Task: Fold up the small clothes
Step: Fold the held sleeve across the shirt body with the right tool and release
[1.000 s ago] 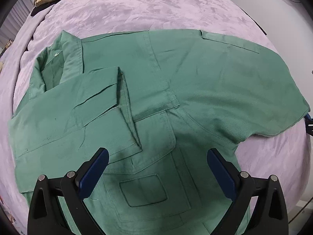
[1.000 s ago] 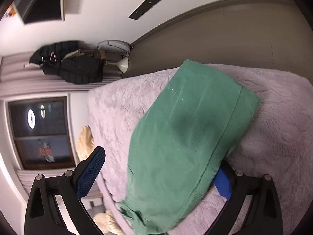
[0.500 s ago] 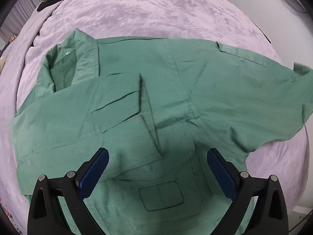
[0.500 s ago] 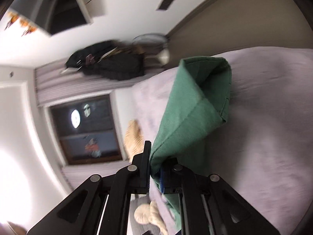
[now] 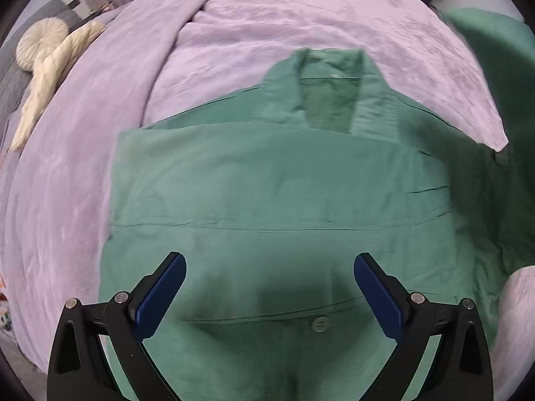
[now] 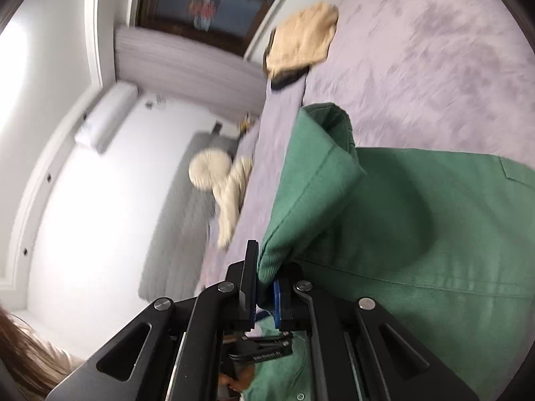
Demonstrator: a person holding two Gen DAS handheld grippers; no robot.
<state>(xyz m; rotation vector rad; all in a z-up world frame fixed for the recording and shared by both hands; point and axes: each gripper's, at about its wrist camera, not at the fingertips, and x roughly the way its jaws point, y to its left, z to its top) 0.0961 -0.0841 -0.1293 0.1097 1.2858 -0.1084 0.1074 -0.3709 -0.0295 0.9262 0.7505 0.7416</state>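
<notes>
Green shirt (image 5: 284,183), lilac bedspread (image 5: 301,10), cream cushion (image 6: 209,170), tan garment (image 6: 301,36), blue claw pads (image 5: 378,297)

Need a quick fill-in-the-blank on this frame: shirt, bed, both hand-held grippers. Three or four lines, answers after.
1. The right hand-held gripper is shut on a fold of the ____ shirt.
2. The left hand-held gripper hovers over the shirt with its jaws ____.
3. The shirt lies on a ____ bedspread.
4. The shirt's collar sits at the ____ end from the left hand-held gripper.

Missing words: green; open; purple; far
</notes>
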